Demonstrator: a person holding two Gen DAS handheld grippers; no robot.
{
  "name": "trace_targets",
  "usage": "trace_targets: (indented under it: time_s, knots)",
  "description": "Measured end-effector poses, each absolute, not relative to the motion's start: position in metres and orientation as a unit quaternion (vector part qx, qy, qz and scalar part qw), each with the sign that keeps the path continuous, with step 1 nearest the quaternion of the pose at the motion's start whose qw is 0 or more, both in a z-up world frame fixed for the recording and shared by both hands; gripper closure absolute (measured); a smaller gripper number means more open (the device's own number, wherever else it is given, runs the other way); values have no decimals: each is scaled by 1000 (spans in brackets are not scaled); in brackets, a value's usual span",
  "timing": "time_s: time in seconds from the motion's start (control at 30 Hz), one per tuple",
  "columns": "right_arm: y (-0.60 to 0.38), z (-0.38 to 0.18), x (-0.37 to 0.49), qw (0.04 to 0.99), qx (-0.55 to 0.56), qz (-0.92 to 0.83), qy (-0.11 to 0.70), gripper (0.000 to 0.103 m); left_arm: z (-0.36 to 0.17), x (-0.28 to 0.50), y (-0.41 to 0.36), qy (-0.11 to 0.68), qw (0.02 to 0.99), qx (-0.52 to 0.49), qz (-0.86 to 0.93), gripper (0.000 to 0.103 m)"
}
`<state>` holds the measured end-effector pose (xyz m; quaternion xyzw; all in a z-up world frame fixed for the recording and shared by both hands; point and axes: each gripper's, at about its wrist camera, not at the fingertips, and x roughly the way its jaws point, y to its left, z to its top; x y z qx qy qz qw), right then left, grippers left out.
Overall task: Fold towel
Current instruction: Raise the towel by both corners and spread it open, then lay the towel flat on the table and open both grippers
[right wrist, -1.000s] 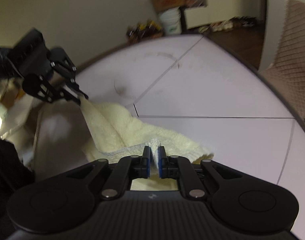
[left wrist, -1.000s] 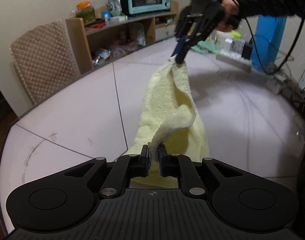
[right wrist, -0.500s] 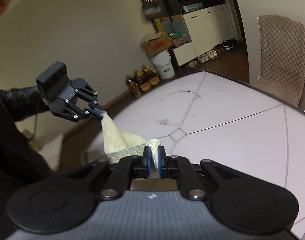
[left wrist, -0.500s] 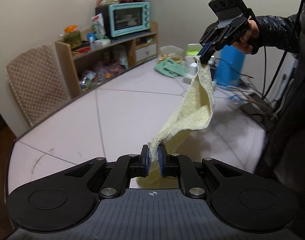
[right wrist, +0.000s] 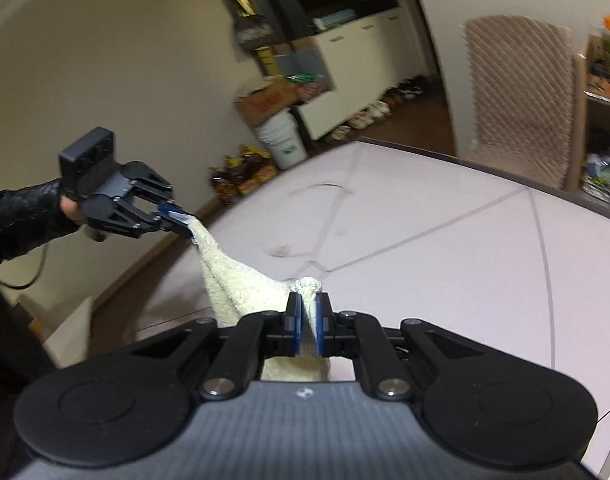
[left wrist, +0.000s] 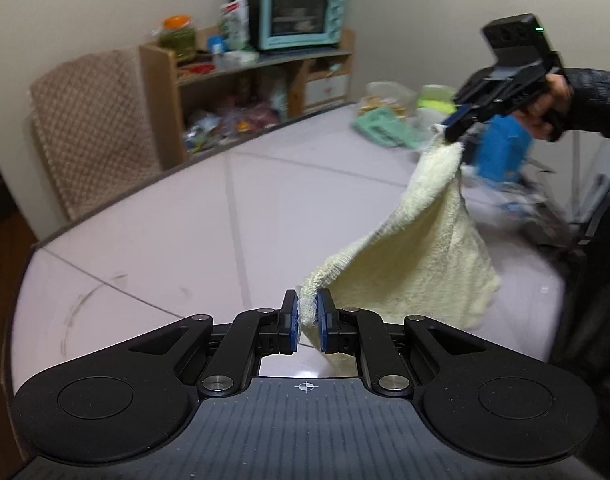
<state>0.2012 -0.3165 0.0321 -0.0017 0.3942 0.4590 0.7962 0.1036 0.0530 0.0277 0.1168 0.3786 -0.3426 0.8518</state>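
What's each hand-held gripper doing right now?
Left hand-held gripper: closed on a corner of the towel.
Right hand-held gripper: closed on another towel corner.

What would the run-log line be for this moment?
phase: towel lifted, spread | left gripper: shut on corner | right gripper: shut on other corner | towel: hanging above table | fold: not yet done

one pale yellow towel (left wrist: 421, 264). two grippers: the left gripper (left wrist: 308, 322) and the right gripper (right wrist: 308, 322), each with two blue-padded fingers. one table (left wrist: 153, 240). one quilted chair (left wrist: 91, 128). one wooden shelf unit (left wrist: 241, 76) carrying one teal toaster oven (left wrist: 301, 16) and one jar with an orange lid (left wrist: 177, 38). one white bucket (right wrist: 281, 136), one cardboard box (right wrist: 265, 102), and one blue container (left wrist: 501, 152) at the table's far end.
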Motion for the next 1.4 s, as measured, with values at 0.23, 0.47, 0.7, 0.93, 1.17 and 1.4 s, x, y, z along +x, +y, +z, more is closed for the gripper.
trace_targets:
  time_s: [0.23, 0.47, 0.7, 0.93, 1.17, 1.4]
  knots:
    - [-321, -14, 258, 814, -13, 410, 412, 95, -16, 187, 37, 390, 852, 117, -330, 93]
    - [-328, -56, 301, 812, -10, 384, 439, 95, -54, 239, 32, 415, 846, 100, -321, 92]
    - [-335, -79, 316, 815, -6, 352, 461, 95, -80, 262, 25, 433, 843, 91, -305, 91]
    - [-334, -97, 321, 822, -6, 322, 469, 95, -95, 278, 19, 447, 844, 91, -281, 84]
    - [-331, -108, 323, 827, -16, 301, 474, 93, -99, 287, 29, 443, 859, 84, -242, 76]
    - [-335, -100, 316, 848, -8, 272, 455, 77, -94, 274, 42, 444, 866, 79, -217, 72]
